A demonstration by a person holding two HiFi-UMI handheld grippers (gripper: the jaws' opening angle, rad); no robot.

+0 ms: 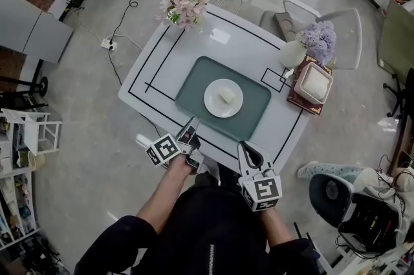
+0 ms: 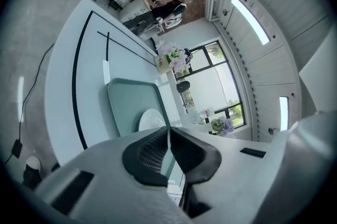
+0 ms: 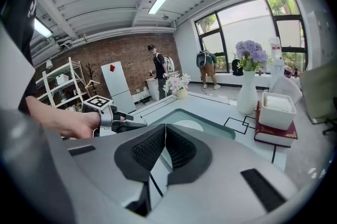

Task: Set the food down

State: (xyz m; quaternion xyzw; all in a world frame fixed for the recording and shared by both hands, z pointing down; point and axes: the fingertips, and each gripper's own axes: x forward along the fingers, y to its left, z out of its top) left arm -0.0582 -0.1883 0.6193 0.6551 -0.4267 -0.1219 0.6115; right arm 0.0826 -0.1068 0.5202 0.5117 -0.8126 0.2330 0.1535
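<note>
Currently, your left gripper [image 2: 168,130]: fingers [image 2: 149,152] pressed together, holding nothing. Right gripper [image 3: 165,130]: likewise shut, empty. Food [image 1: 225,96]: pale piece on plate [image 1: 211,103], mat [image 1: 194,83], desk [image 1: 239,41] centre; long axis too small to tell.

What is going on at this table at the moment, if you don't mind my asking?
A person stands at the near edge of the white table with a gripper in each hand. The left gripper and the right gripper are both shut and empty, close to that edge. The food lies on the white plate, which sits on the green placemat, so the setting down looks done.
</note>
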